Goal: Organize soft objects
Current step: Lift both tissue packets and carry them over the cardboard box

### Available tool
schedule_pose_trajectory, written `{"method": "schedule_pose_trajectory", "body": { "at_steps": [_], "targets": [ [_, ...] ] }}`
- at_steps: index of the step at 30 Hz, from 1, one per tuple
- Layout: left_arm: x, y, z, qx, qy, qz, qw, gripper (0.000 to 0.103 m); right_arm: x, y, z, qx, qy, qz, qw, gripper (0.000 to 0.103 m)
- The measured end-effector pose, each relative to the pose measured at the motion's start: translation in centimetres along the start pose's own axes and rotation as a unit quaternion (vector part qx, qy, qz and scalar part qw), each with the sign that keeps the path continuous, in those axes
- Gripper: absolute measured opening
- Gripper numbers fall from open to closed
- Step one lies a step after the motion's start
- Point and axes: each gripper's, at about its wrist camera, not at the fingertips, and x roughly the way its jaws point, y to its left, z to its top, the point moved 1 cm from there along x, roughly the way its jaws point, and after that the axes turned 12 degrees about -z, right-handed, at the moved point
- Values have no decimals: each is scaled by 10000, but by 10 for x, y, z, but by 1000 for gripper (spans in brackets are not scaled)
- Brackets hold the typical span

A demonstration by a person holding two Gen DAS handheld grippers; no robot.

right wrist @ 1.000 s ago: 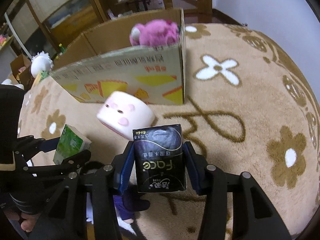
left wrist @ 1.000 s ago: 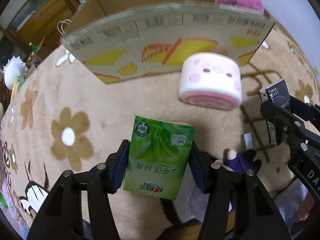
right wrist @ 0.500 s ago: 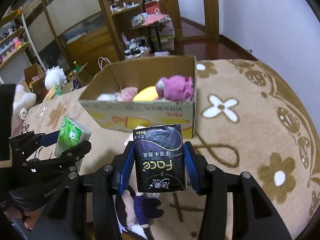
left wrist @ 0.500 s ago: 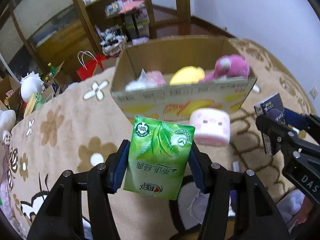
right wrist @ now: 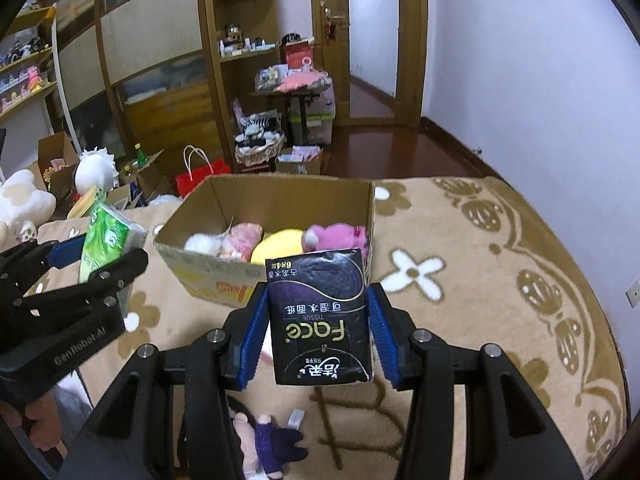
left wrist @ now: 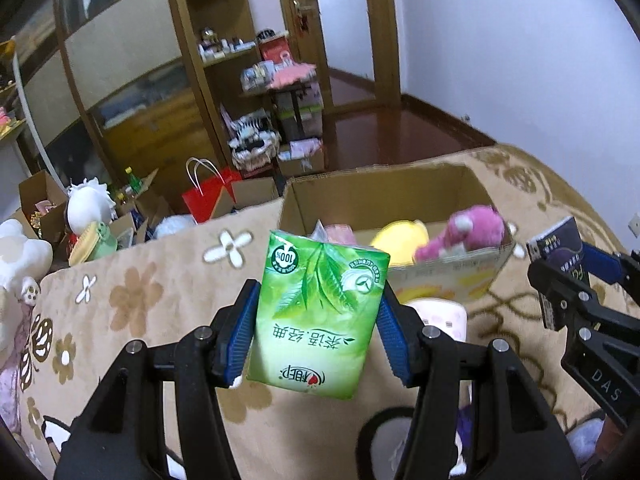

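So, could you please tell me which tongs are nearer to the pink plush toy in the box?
Right. The right tongs sit just before the pink plush toy; the left tongs are off to its left.

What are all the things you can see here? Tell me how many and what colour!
green tissue pack: 1, green, held in left gripper
black tissue pack: 1, black, held in right gripper
box: 1, brown cardboard, on rug
pink plush: 1, pink, in box
yellow plush: 1, yellow, in box
roll plush: 1, white-pink, before box
doll: 1, purple, on rug
rug: 1, tan, flowered
red bag: 1, behind box
left gripper: 1, black, blue pads
right gripper: 1, black, blue pads
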Motion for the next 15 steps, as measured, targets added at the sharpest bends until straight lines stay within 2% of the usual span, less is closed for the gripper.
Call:
{"method": "schedule_pose_trajectory", "body": {
  "at_steps": [15],
  "targets": [
    [-5,20,37,-189,-724,161,9971,55,4,1,30,22,-433,-98,9990,51]
  ]
}}
